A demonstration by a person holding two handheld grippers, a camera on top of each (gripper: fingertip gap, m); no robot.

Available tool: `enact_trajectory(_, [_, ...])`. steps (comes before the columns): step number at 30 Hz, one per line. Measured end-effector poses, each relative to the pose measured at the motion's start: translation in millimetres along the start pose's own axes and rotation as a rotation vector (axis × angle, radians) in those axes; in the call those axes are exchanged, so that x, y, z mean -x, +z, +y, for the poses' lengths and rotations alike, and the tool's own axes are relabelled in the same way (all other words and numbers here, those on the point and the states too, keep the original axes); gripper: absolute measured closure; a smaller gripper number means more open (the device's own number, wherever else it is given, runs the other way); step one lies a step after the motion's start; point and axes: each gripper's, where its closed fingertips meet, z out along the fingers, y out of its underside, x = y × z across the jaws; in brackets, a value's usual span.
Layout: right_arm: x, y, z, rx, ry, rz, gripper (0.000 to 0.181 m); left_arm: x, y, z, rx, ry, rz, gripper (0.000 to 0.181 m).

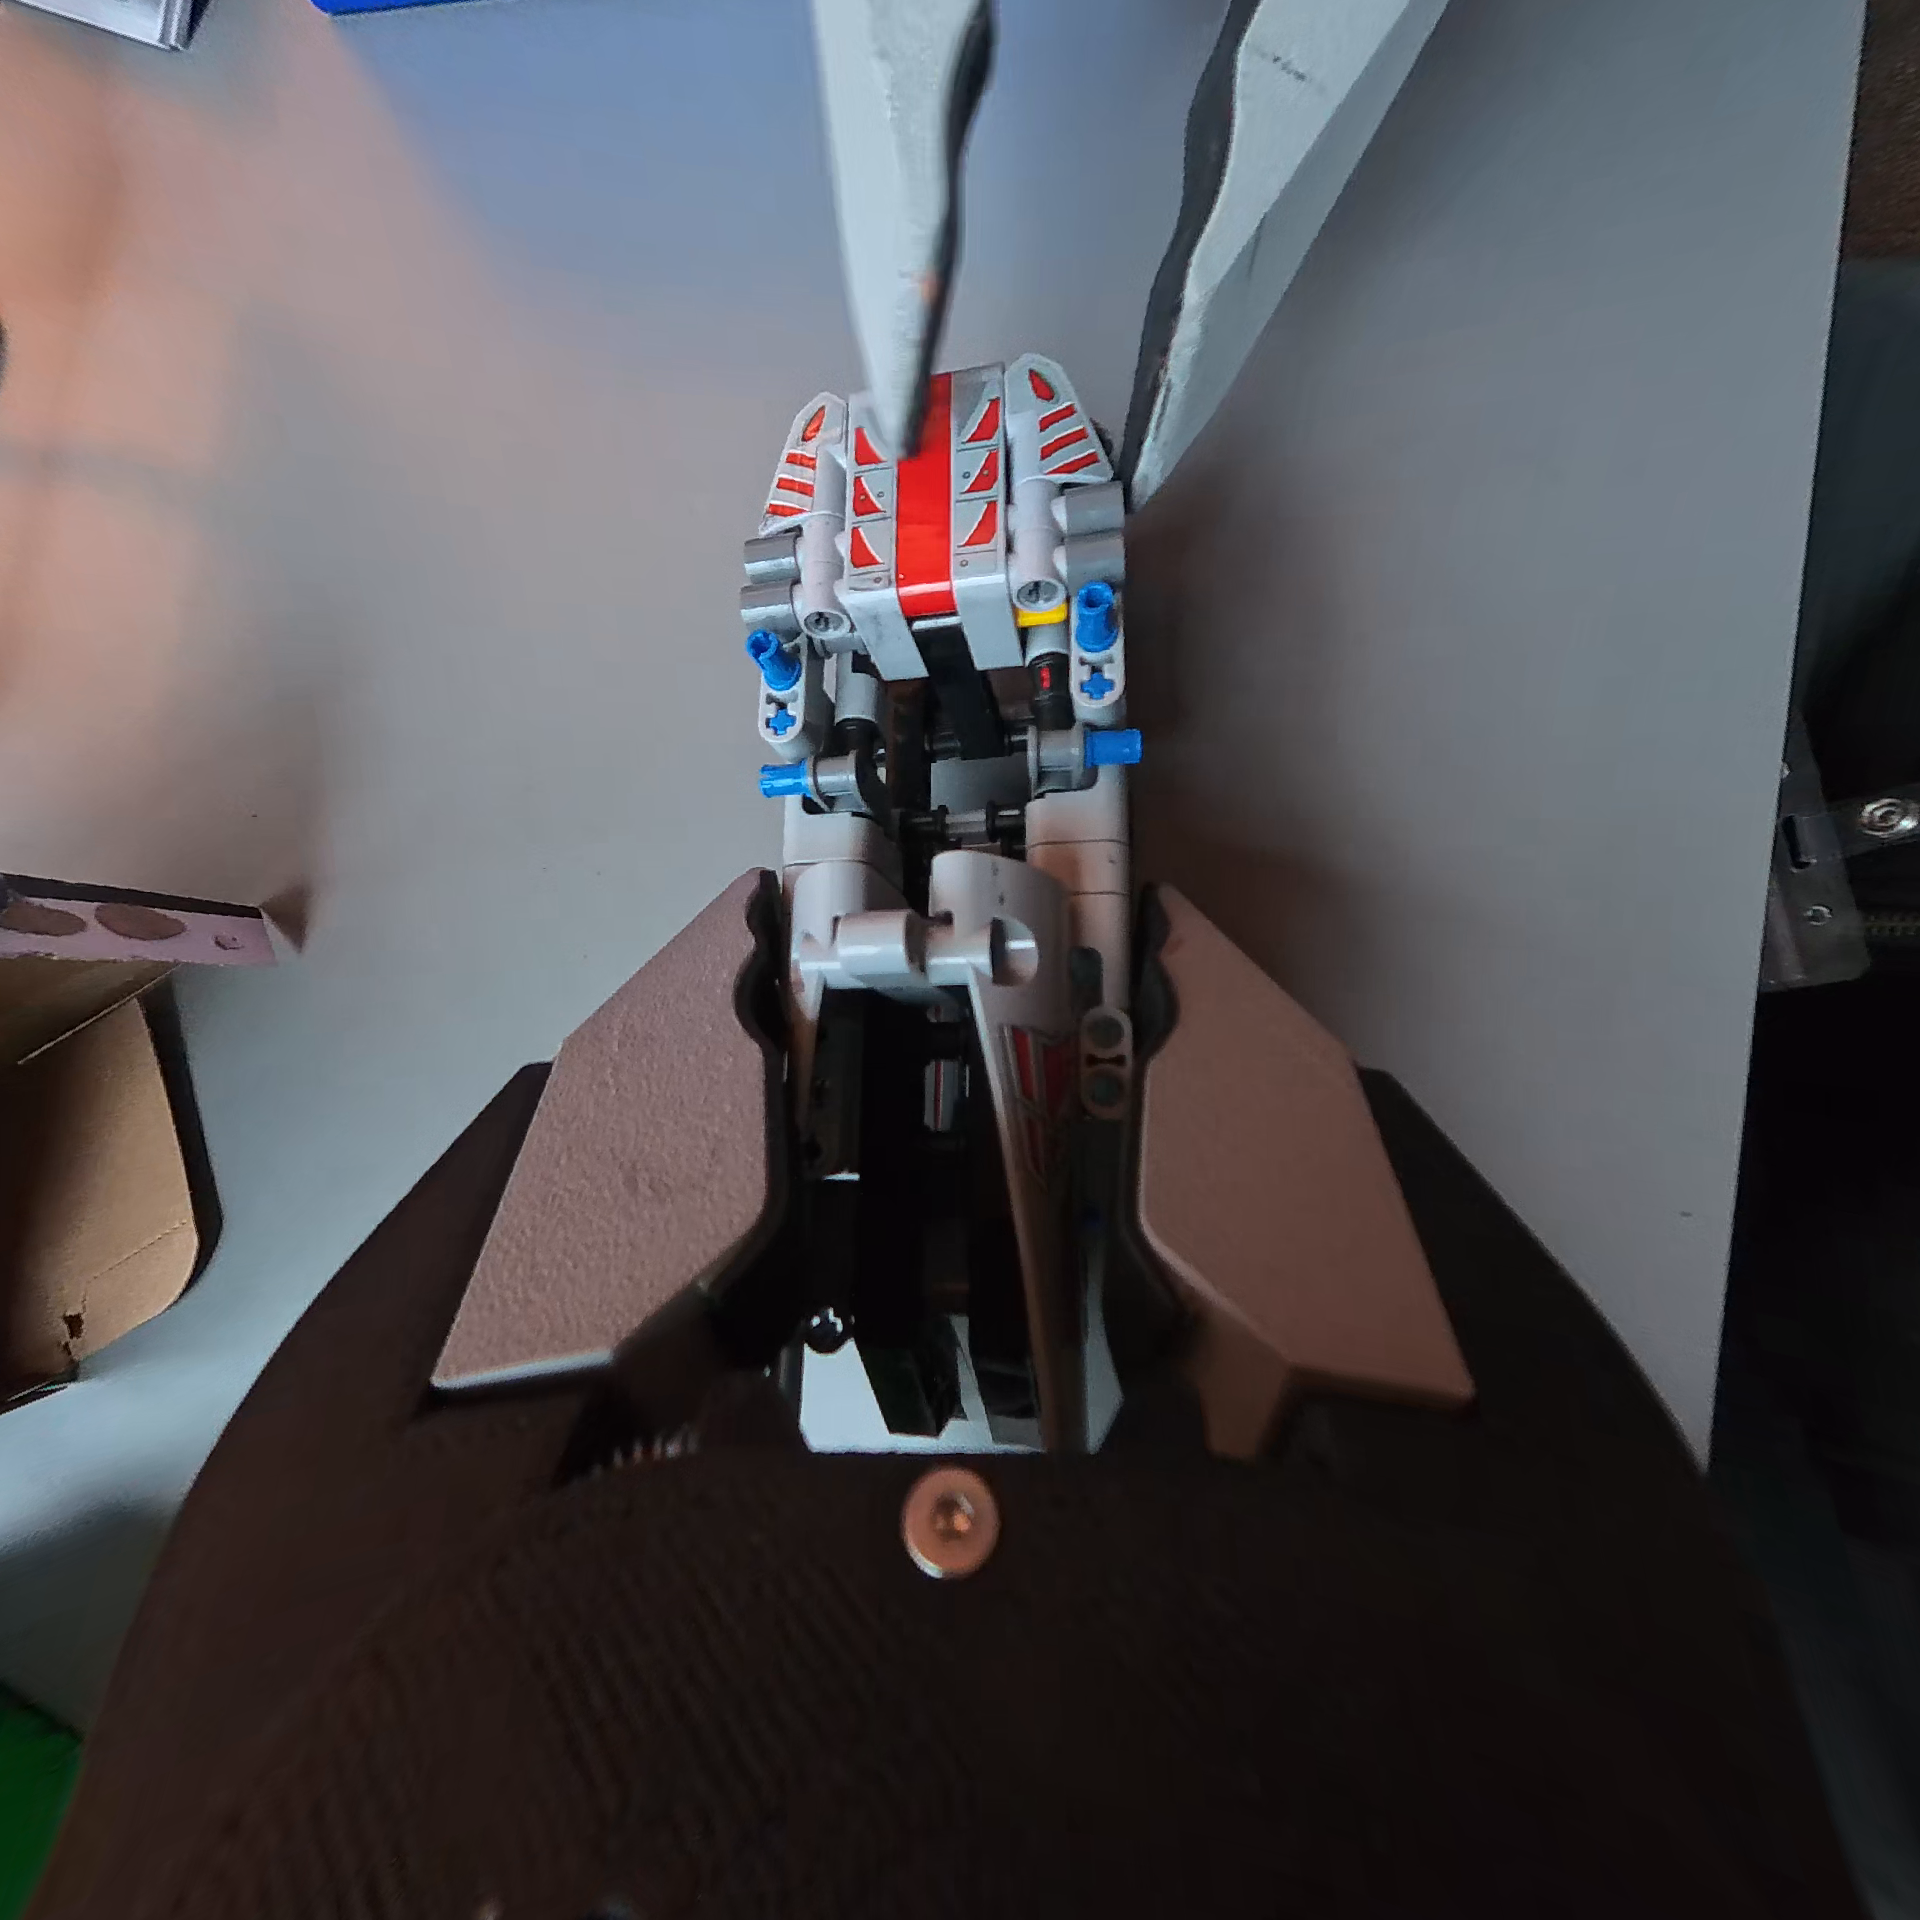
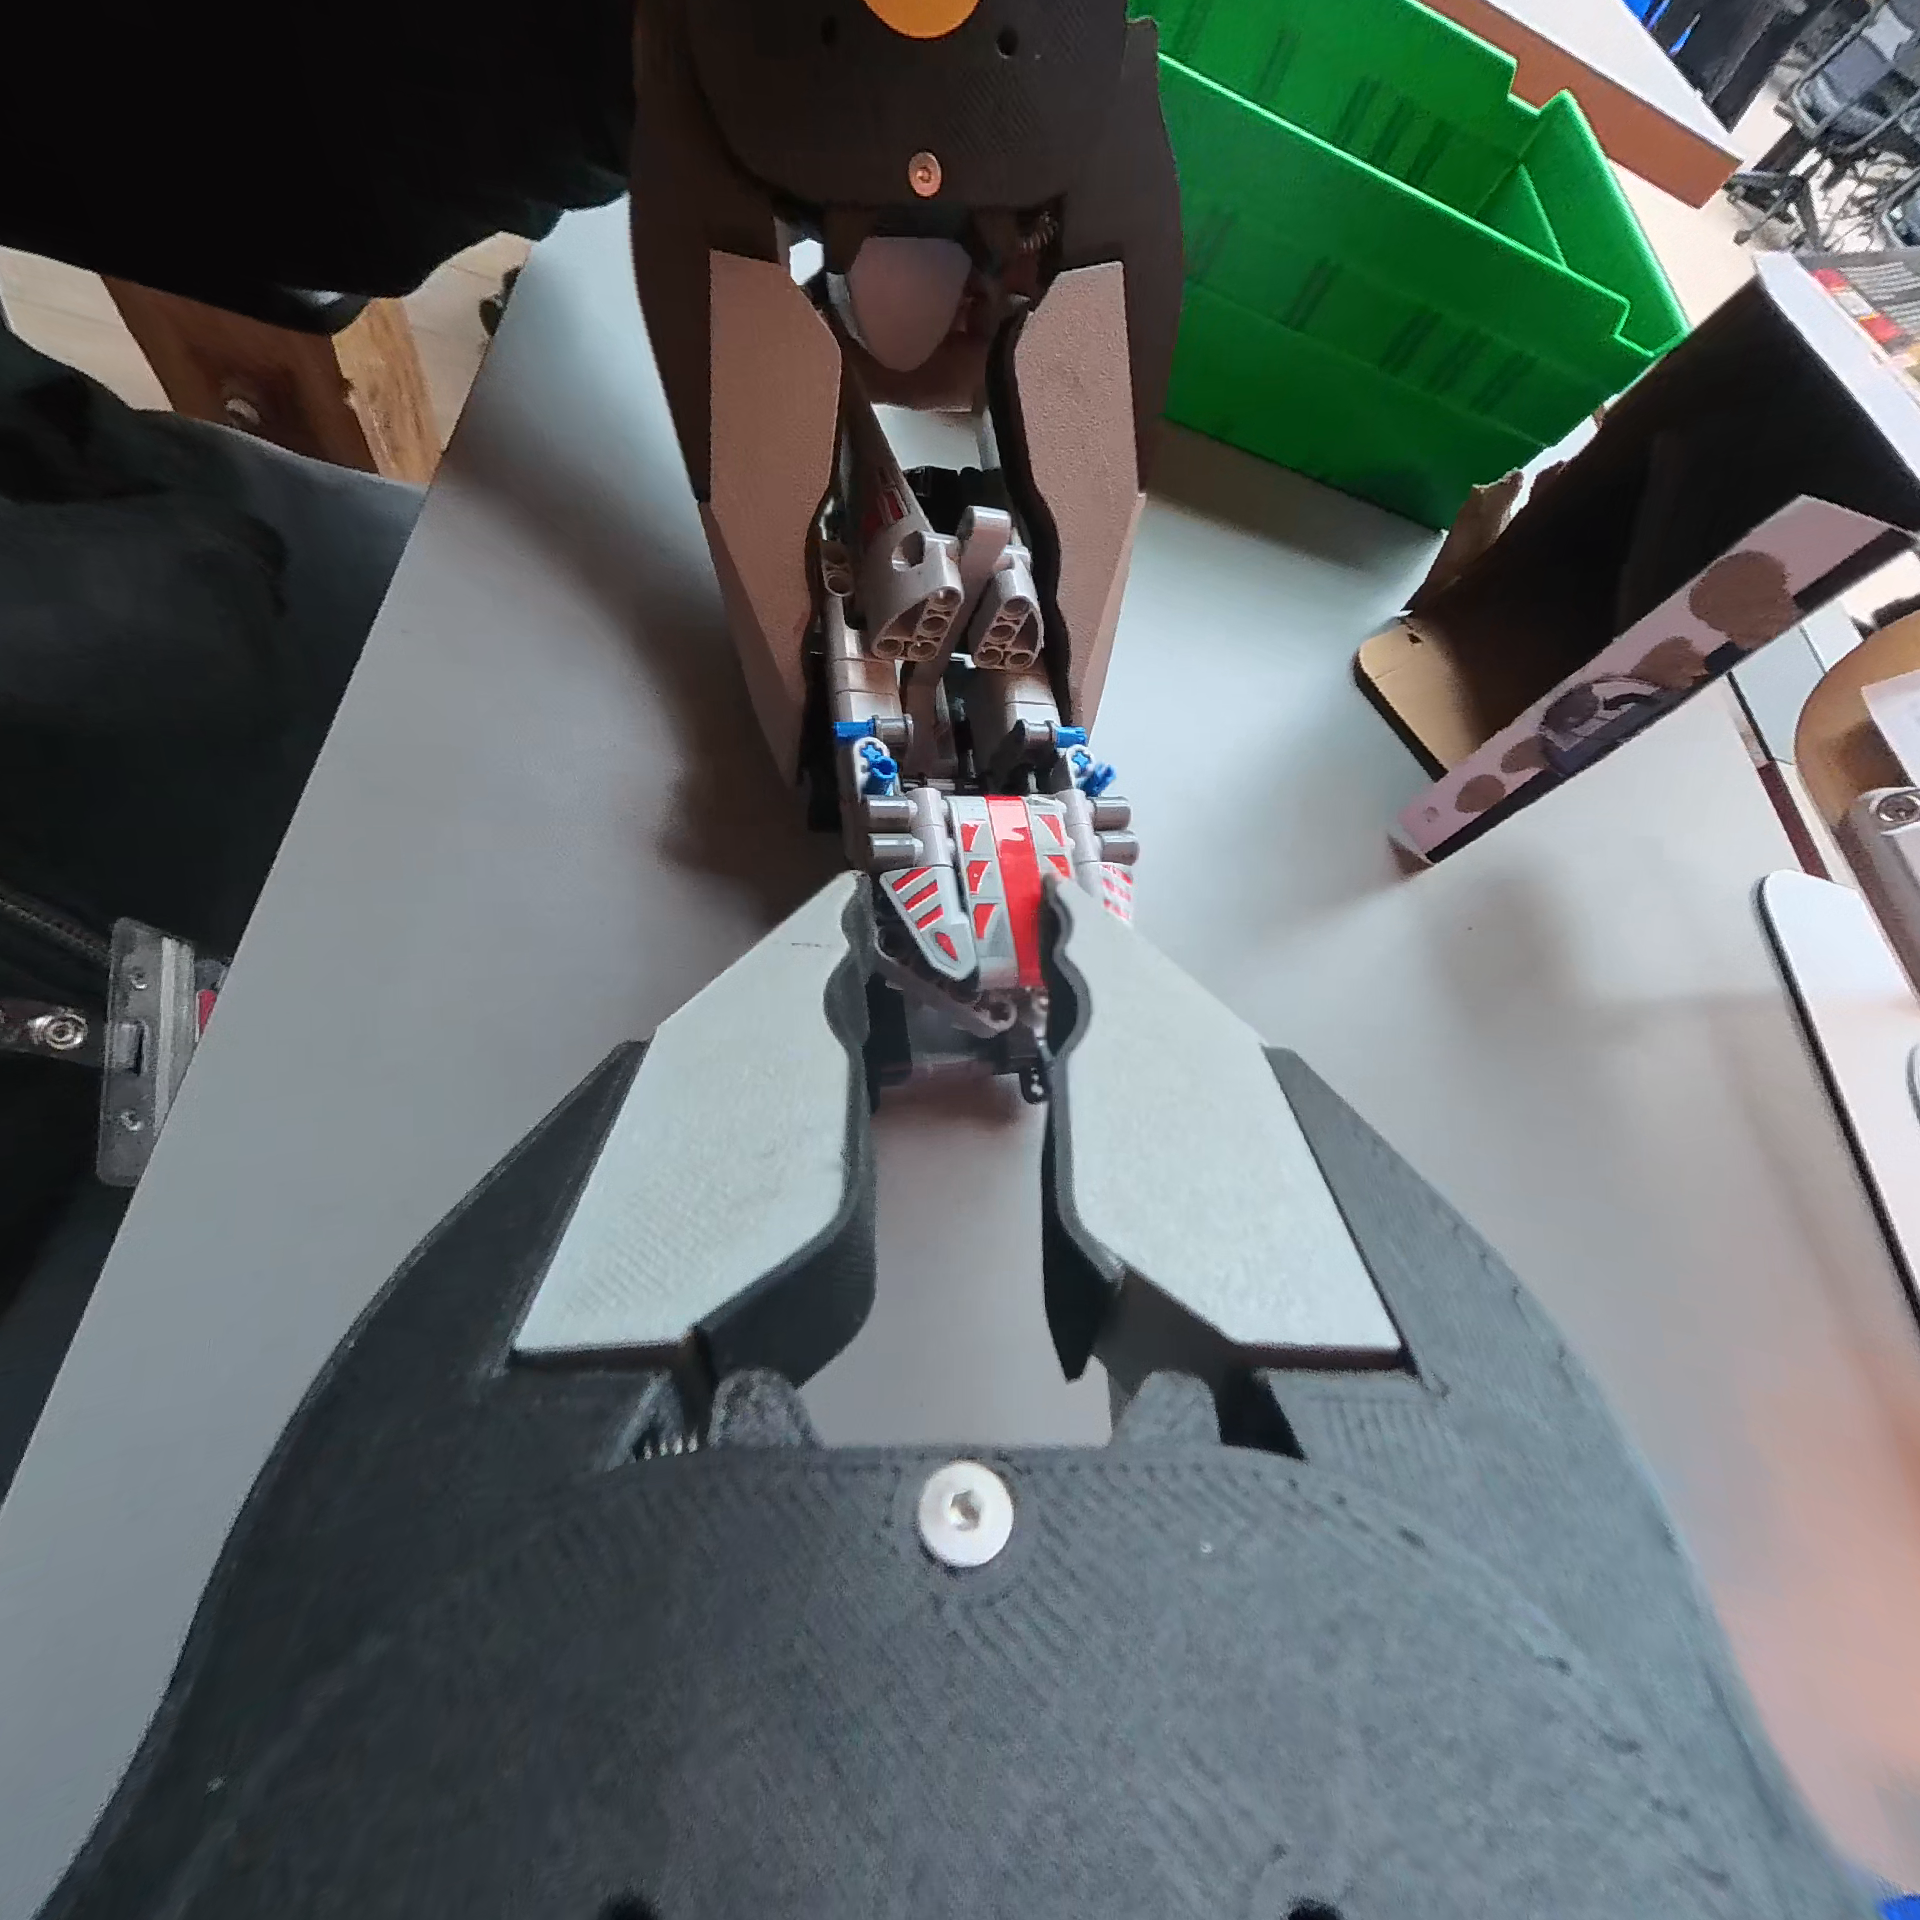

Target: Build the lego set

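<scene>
A grey lego model with a red stripe on its nose and blue pins on its sides lies lengthwise between both grippers over the white table. My left gripper, with brown fingers, is shut on the model's rear body. My right gripper, with grey fingers, faces it and is shut on the model's nose. One of its fingers lies on the red stripe, the other on the side wing panel. The right gripper comes in from the top of the left wrist view. The left gripper shows at the top of the right wrist view.
Green stacked bins stand behind the left gripper. An open cardboard box lies to the right of them and also shows in the left wrist view. The table edge is close, with a person's dark clothing beyond it. The left gripper's tips are roughly 7 cm from the right gripper's.
</scene>
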Motion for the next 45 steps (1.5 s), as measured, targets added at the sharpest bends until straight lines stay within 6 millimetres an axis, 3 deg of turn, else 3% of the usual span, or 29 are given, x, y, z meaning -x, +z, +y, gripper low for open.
enact_trajectory(13, [-15.8,1.2,1.4,-0.009,0.101,0.053,0.152,7.8,-3.9,3.1,-0.021,-0.107,0.044,0.115])
enact_trajectory(24, [-34.6,4.8,16.5,0.031,0.18,0.137,0.146,22.0,-8.4,2.8,-0.114,-0.378,0.156,0.115])
enact_trajectory(30, [-27.9,12.7,30.0,0.085,0.2,0.091,0.146,25.5,-12.7,2.9,-0.214,-0.532,0.286,0.115])
enact_trajectory(36, [-14.8,19.9,36.7,0.127,0.139,0.035,0.151,19.9,-16.2,0.0,-0.223,-0.377,0.254,0.115])
enact_trajectory(45, [-18.1,18.8,34.9,0.116,0.112,0.063,0.162,23.9,-15.0,3.6,-0.219,-0.482,0.285,0.115])
